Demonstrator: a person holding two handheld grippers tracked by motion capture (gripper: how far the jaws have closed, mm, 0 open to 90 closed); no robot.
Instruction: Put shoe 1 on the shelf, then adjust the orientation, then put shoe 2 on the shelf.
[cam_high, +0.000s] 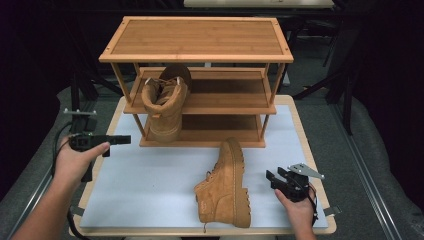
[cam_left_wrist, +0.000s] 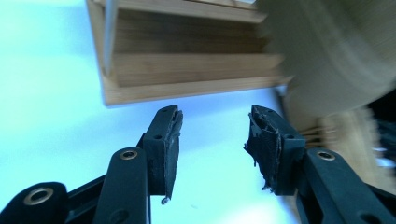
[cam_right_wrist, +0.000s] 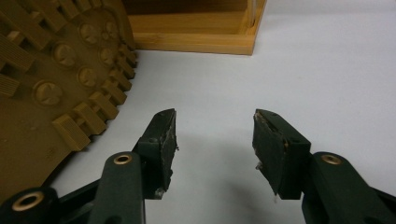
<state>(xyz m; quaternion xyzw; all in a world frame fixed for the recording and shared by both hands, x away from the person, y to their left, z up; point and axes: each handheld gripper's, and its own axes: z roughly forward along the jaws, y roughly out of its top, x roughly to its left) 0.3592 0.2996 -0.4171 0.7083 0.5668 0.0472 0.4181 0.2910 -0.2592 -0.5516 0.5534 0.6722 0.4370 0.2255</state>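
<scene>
Resting low beside the boot (cam_high: 225, 185), both grippers, left (cam_high: 122, 140) and right (cam_high: 275, 179), gape empty.

Blurred boot and cropped shapes around the wooden shoe rack (cam_high: 195, 60)

Beside the rack, the left gripper view shows a tan boot (cam_left_wrist: 336, 56) smeared by blur and cut by the right edge. In the right gripper view the fallen boot's sole (cam_right_wrist: 51, 79) runs off the left edge. The rack's top shelf hides the standing boot's toe in the high view.
</scene>
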